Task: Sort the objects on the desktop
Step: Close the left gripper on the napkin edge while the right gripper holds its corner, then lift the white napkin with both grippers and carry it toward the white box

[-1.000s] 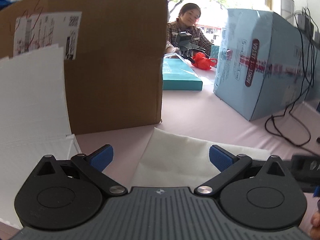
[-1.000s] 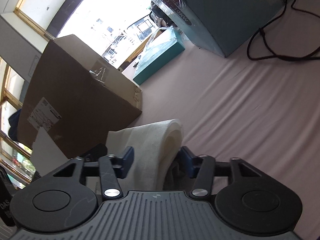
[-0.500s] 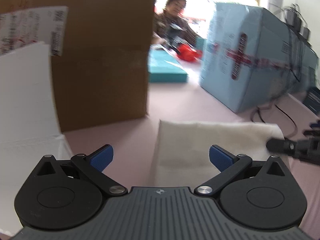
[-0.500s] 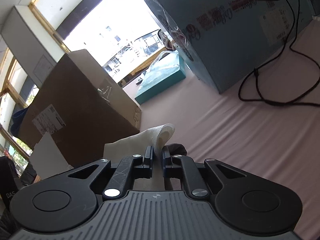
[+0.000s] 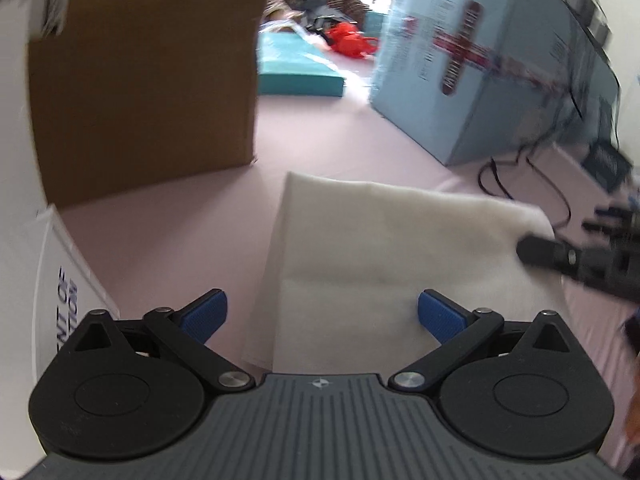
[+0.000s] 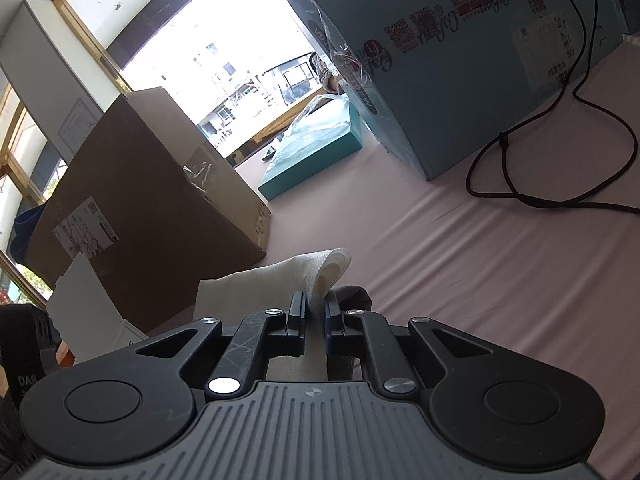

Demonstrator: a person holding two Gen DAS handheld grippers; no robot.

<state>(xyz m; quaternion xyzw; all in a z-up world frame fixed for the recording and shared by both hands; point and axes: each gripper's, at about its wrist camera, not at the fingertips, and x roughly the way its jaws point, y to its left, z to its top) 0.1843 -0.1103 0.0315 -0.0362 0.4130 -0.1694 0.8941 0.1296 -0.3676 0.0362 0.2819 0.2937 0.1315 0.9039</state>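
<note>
A white cloth [image 5: 384, 248] lies spread on the pink table cover in the left wrist view, straight ahead of my left gripper [image 5: 320, 314], which is open above its near edge with nothing between the blue pads. My right gripper [image 6: 315, 310] is shut on the cloth's right corner, and the white cloth [image 6: 280, 284] curls up into a fold just past its fingers. From the left wrist view the right gripper [image 5: 560, 254] shows as dark fingers pinching the cloth at its far right corner, lifting it slightly.
A tall brown cardboard box [image 5: 144, 68] stands at the left, a white box [image 5: 52, 288] beside it. A large light blue carton [image 5: 480, 68] stands at the right with black cables [image 6: 520, 152] trailing over the table. A teal flat box [image 5: 296, 68] lies farther back, a person beyond it.
My right gripper closed on the cloth's corner and lifted it. The left gripper tilted and shifted, so more of the cloth shows ahead of it; it stayed open.
</note>
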